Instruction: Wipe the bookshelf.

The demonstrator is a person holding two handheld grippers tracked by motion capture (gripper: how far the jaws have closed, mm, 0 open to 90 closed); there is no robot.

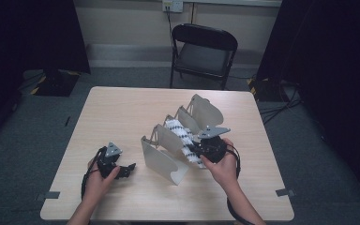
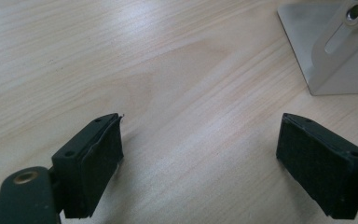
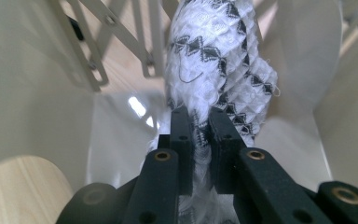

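A white cloth with black zigzag pattern point(image 3: 216, 60) is pinched between the right gripper point(image 3: 200, 126) jaws; the pads are seen pressed tight on the fabric in the right gripper view, w/ cloth bunched above and below the grip. In the high view the right gripper point(image 1: 198, 151) is held by the right hand point(image 1: 224, 168) at the near-right part of the table point(image 1: 122, 112), its grey three-cornered plate on top.

The cloth point(image 1: 180, 136) is draped in a grey metal accordion rack point(image 1: 161, 161), between two of the rack's upright plates, approx. mid-table and a bit to the right. The rack is stretched diagonally from near-centre to far-right, w/ rounded plates joined by scissor links. Those links and the pale plates are seen on both sides of the cloth in the right gripper view.

The left gripper point(image 1: 126, 168) is held low at the near-left, just left of the rack's nearest plate, not touching it. Its jaws are spread wide and nothing is gripped: in the left gripper view only bare wood grain is seen between the two black pads point(image 2: 91, 163), and the rack's corner point(image 2: 335, 51) is caught at the far right of that view. The left hand point(image 1: 98, 180) is rested on or just above the tabletop; which one can't be told.

A black folding chair point(image 1: 202, 51) is stood beyond the table's far edge.
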